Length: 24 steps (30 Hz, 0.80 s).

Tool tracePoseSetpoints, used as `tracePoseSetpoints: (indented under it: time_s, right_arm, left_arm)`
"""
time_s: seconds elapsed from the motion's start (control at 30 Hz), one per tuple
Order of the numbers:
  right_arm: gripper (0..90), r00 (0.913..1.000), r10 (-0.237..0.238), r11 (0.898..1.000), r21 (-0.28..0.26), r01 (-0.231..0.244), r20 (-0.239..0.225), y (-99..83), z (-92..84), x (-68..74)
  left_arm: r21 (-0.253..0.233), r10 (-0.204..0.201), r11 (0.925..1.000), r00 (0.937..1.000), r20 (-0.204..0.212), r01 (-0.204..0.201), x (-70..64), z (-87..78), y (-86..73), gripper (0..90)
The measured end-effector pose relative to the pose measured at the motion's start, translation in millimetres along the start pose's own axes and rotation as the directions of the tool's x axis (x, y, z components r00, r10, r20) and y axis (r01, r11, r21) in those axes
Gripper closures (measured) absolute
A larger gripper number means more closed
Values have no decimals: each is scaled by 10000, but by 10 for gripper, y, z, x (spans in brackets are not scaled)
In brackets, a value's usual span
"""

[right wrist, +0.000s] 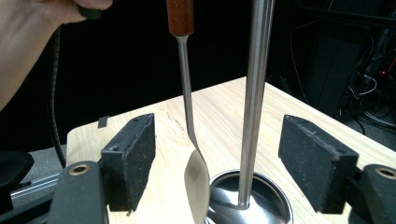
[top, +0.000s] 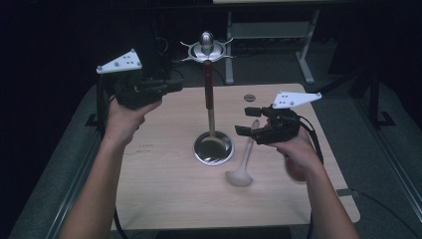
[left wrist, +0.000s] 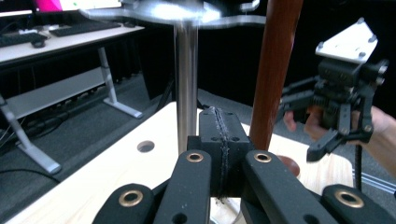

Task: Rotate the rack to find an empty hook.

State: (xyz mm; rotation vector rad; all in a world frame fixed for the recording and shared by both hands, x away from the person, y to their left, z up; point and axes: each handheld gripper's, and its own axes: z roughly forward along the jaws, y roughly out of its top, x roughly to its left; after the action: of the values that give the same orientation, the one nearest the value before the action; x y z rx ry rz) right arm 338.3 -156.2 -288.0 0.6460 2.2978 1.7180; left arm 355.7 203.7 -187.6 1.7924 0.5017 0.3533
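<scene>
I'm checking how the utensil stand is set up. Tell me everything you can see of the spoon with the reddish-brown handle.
The spoon with the reddish-brown handle hangs upright from the star-shaped top of the metal stand, close beside the stand's pole. Its handle looks like polished wood; below that a thin steel neck runs down to a shiny bowl just above the stand's round base. Neither claw touches it: the neck and bowl hang between the open right claw's pads.

A lab or office workroom: a light wooden table stands on grey carpet amid dark surroundings, a desk with a keyboard sits behind, and loose cables trail beside dark equipment.
</scene>
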Motion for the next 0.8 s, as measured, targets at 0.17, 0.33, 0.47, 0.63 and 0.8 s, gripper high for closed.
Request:
tracePoseSetpoints:
  time_s: [0.17, 0.33, 0.47, 0.63, 0.8]
  right_arm:
    - [267, 10000, 39, 10000, 23, -39, -6, -20, -4, -9]
    - [268, 10000, 17, 10000, -2, -17, 17, -20, -14, -15]
    - [267, 10000, 43, 10000, 3, -43, 43, -26, -11, -20]
    - [267, 10000, 52, 10000, -24, -52, 44, -26, -27, -23]
    - [267, 10000, 28, 10000, -50, -27, 63, -24, -46, -20]
  left_arm:
    - [-143, 87, 9999, 9999, 56, -86, 20, 17, 111, 900]
    - [-305, 181, 9994, 9998, 39, -180, 35, 12, 202, 900]
    - [-454, 201, 9988, 9997, 111, -196, 41, 6, 272, 900]
    - [-435, 229, 9988, 9997, -68, -231, 61, 29, 323, 900]
    - [-384, 258, 9989, 9993, -261, -268, 79, 37, 332, 900]
